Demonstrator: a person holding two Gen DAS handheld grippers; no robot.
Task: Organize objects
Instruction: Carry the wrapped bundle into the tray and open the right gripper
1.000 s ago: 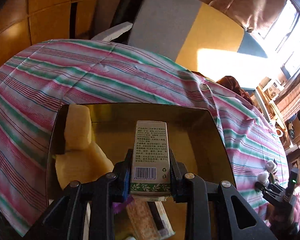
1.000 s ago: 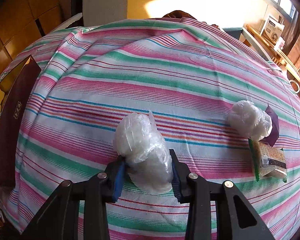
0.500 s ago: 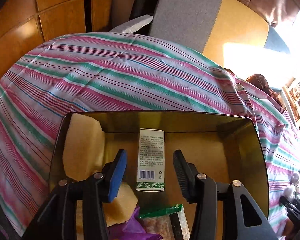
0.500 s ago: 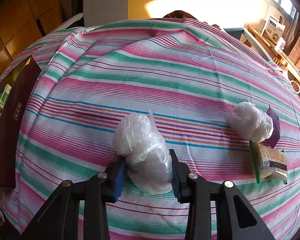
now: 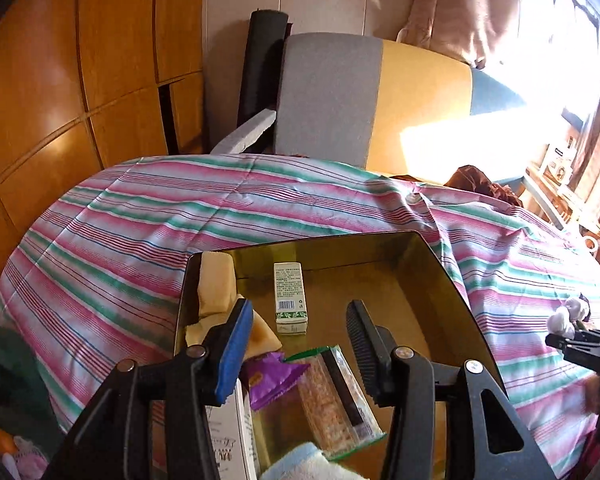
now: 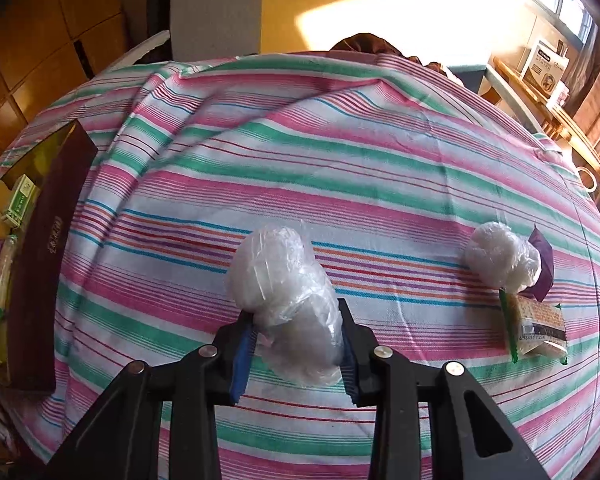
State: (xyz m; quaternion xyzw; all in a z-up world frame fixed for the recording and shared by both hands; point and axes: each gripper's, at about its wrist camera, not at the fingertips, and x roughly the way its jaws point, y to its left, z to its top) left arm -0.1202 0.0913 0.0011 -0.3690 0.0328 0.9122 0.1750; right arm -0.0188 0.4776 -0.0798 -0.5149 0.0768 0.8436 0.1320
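Note:
My left gripper (image 5: 299,310) stands open above a gold-lined box (image 5: 452,292), with nothing between its pads. A small white and green carton (image 5: 289,292) lies flat on the box floor just beyond the fingertips. Yellow sponge pieces (image 5: 216,284), a purple packet (image 5: 274,376) and a clear cracker packet (image 5: 332,396) also lie in the box. My right gripper (image 6: 296,320) is shut on a white bundle in clear plastic wrap (image 6: 280,276), over the striped tablecloth (image 6: 340,140).
A second wrapped white bundle (image 6: 500,256), a purple packet (image 6: 542,264) and a green-edged cracker packet (image 6: 536,324) lie on the cloth to the right. The box's dark maroon wall (image 6: 48,248) stands at the left. A grey and yellow chair (image 5: 340,92) is behind the table.
The left gripper opened, left the small carton lying in the box, and drew back and up. The right gripper kept its hold on the wrapped bundle and rose slightly.

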